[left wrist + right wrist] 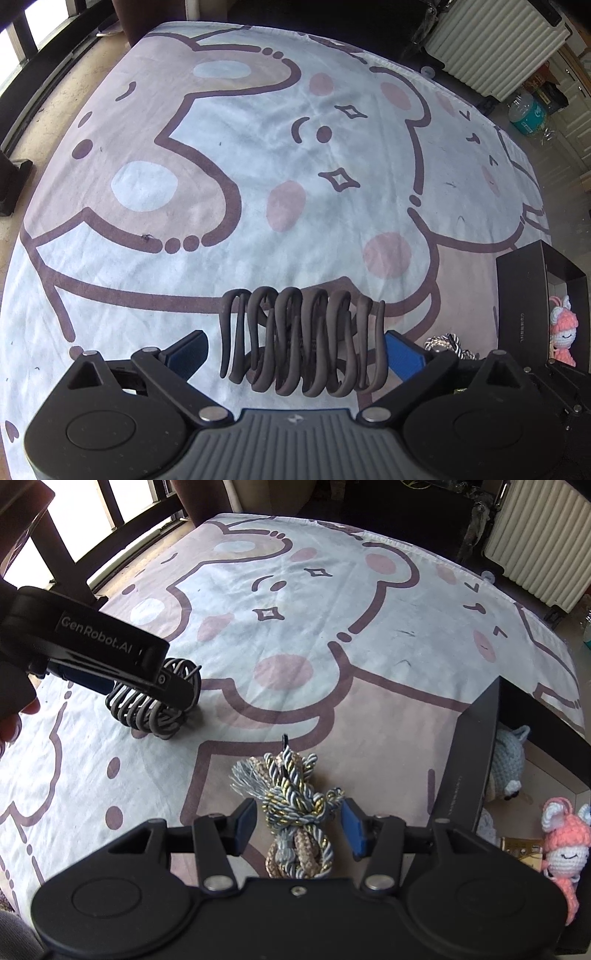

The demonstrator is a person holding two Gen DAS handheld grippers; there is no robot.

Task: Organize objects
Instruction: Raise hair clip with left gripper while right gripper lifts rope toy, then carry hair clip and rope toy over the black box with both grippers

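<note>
On the cartoon-printed cloth (258, 155), soft and a little creased, your left gripper (295, 354) stands over the clip (301, 341), a dark matte hair claw of curved, interlocking prongs. Its jaws are spread wide: the blue pad at 9 o'clock sits clear of the prongs, while the one at 3 o'clock lies just beside them, and I cannot tell whether it touches. In the right wrist view the clip (155, 705) rests on the cloth at 10 o'clock, partly covered by your left gripper's black finger.

Your right gripper (298, 827) has its jaws half parted on either side of the cord (297, 812), a twisted bundle of pale blue, gold and tan strands with frayed tassel ends; neither pad presses on it.

At 3 o'clock the black box (469, 753) stands with a smooth, straight wall facing you. Inside it lie a pink doll (563, 853) and a blue doll (511, 768), both crocheted. Beyond the far edge of the cloth, at 1 o'clock, stands a ribbed cream case (535, 535), and a bottle (526, 110) is near it.
</note>
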